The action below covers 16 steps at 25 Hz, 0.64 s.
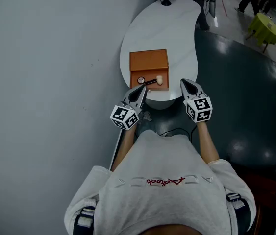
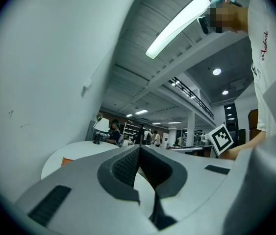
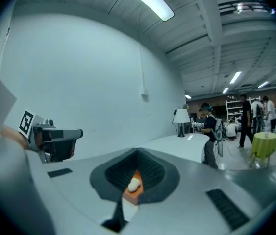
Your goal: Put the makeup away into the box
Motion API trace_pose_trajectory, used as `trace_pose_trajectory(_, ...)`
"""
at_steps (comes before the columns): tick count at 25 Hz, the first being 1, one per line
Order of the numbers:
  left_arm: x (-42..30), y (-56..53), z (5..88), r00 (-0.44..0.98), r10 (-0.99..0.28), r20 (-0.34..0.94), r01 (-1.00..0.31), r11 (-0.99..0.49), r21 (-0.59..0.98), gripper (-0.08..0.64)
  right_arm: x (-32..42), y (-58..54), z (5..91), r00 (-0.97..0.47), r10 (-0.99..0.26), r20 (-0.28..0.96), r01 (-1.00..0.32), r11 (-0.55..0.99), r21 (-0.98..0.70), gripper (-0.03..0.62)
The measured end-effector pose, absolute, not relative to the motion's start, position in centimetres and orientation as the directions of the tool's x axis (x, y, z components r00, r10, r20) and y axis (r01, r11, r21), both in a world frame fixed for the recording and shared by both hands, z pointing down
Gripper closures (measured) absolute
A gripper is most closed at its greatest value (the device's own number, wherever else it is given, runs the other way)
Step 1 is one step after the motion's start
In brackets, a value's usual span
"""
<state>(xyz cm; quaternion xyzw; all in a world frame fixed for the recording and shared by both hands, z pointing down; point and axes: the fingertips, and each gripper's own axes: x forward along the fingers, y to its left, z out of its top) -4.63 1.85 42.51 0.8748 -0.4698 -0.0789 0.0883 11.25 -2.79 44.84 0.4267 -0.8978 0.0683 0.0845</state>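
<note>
Shows makeup brush [image 1: 153, 81] on orange box [image 1: 149, 61], just ahead of closed, empty left gripper [image 1: 141, 88]; right gripper [image 1: 187, 83] closed, empty, nearly level.

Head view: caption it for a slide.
Left gripper and right gripper, both shut and empty, hover before an orange box on a white table, a makeup brush at its near edge.

head: steeply down | gripper views: low, level | shared: white table [image 1: 177, 28]
</note>
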Motion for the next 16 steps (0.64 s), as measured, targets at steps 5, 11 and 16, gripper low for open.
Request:
trace_pose_trajectory(5,-4.39,1.97,42.55,0.548,-0.834,-0.057,-0.806,-0.545,0.228,0.551,11.03,-2.55,45.12,-0.627,-0.748,0.217,-0.772,0.633,-0.046,0.572)
trace_pose_trajectory(11,-4.60,1.92,42.34,0.542,-0.838,-0.059,-0.810,-0.540,0.228,0.551,10.82,-2.64,45.32,-0.629,-0.745,0.223,-0.769,0.637,-0.040,0.572)
trace_pose_trajectory(16,-4.45,1.48,42.38,0.546,-0.835,-0.062,-0.807,-0.545,0.227,0.551,10.75,-2.99,45.36,-0.631,-0.742,0.227,-0.768,0.640,-0.042,0.572)
